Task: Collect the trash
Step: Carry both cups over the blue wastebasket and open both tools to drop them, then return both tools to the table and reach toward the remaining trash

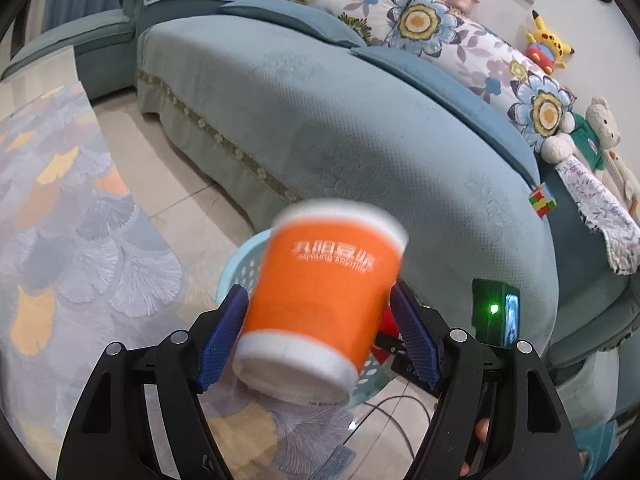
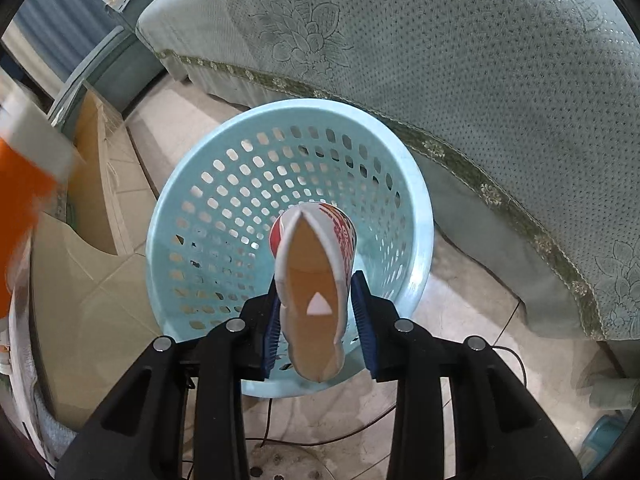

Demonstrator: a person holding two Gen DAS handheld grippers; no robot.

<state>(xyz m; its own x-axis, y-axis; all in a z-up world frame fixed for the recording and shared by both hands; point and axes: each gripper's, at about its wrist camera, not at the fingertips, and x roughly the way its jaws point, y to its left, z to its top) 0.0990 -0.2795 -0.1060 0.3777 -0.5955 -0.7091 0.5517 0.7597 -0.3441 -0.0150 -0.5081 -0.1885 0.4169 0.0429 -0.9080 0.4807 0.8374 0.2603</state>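
- Left wrist view: the left gripper [image 1: 320,332] frames an orange paper cup [image 1: 324,300] with white bands and white lettering, its base tilted toward the camera. The cup is motion-blurred; its left side meets the left blue pad [image 1: 222,340], while the right pad appears to stand slightly clear, so a firm grip cannot be confirmed.
- Behind the cup, the rim of a pale blue perforated basket [image 1: 240,264] shows on the tiled floor [image 1: 180,216], beside a teal sofa [image 1: 340,120] with floral cushions [image 1: 420,20] and plush toys [image 1: 548,40].
- A patterned rug [image 1: 72,220] lies on the left; a colour cube [image 1: 542,200] rests on the sofa.
- Right wrist view: the right gripper [image 2: 318,320] stands narrow, squeezing a flattened red-and-white paper cup [image 2: 316,280] between its blue pads, directly above the basket [image 2: 208,200].
- The orange cup [image 2: 24,184] blurs past at the left edge.
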